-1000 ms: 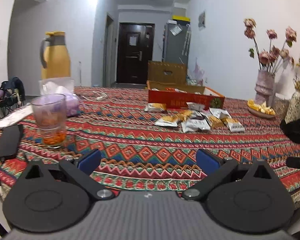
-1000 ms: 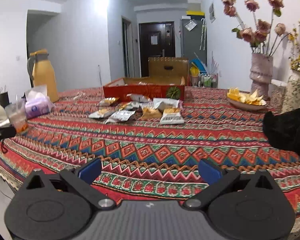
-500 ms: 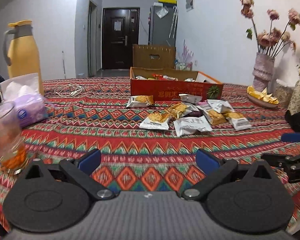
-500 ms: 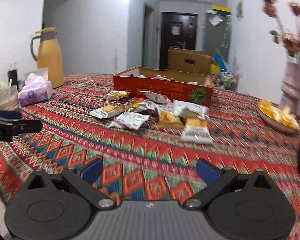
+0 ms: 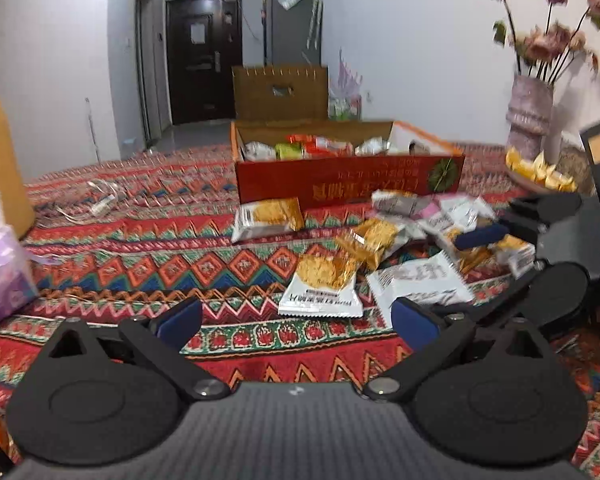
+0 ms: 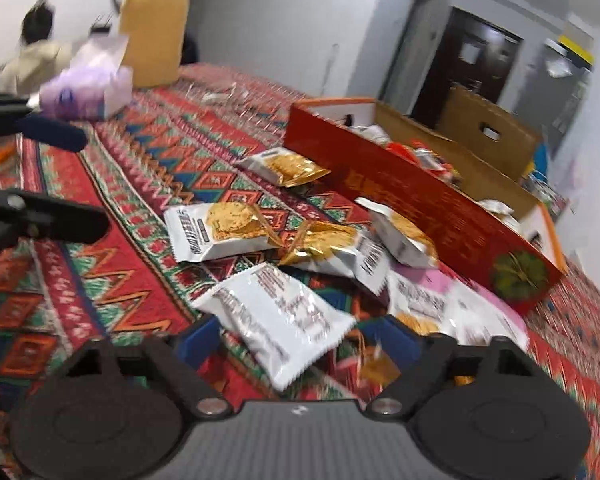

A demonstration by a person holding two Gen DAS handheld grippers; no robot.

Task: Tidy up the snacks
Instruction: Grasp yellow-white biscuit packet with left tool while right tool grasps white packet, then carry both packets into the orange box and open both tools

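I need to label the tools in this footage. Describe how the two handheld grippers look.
Both look alike. The left gripper and right gripper each have a dark grey ribbed body with a small white mark at its front edge, two matte black rounded plates with a circle pressed into each, black link arms on silver pivot pins, and blue pads on the fingers. No cables, hands or sleeves show.

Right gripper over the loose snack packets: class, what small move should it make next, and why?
Probably ease the right gripper down and close its fingers on the white packet lying between them. Its jaws have just been closing but the pads do not yet press on that packet. It is the nearest loose one, and the red box behind, already holding snacks, looks like its destination.
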